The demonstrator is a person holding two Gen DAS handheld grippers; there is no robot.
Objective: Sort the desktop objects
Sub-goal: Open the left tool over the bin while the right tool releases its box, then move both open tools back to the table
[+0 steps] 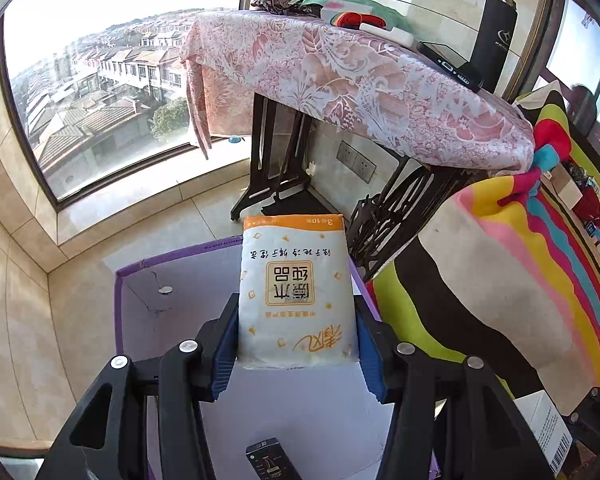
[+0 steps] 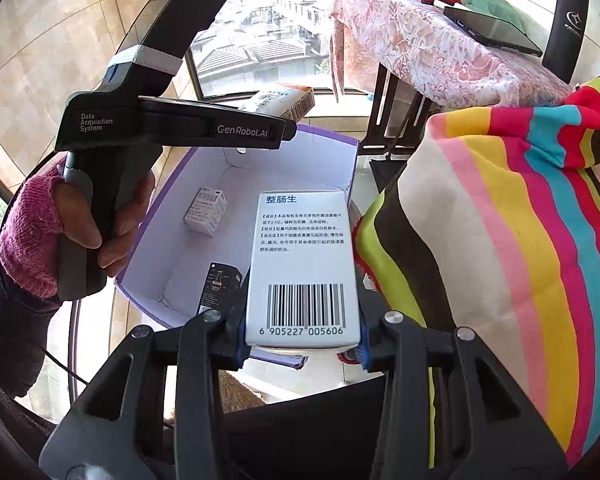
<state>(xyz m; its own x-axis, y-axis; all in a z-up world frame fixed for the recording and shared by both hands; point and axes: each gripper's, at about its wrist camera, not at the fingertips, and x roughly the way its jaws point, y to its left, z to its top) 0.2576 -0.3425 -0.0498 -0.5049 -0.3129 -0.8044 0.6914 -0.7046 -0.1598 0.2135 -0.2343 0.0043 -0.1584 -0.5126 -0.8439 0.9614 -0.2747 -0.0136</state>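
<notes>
A soft white-and-orange tissue pack [image 1: 298, 292] is clamped between the blue pads of the left tool [image 1: 296, 344]. A white rectangular medicine carton with a barcode [image 2: 304, 268] is gripped by the right tool [image 2: 302, 344]. Below both, an open purple-edged white cardboard box [image 2: 352, 168] holds a small white carton [image 2: 206, 216] and a black carton [image 2: 220, 284]. A striped multicoloured cloth [image 2: 520, 240] hangs just right; a pink floral-covered desk [image 1: 360, 88] stands beyond.
</notes>
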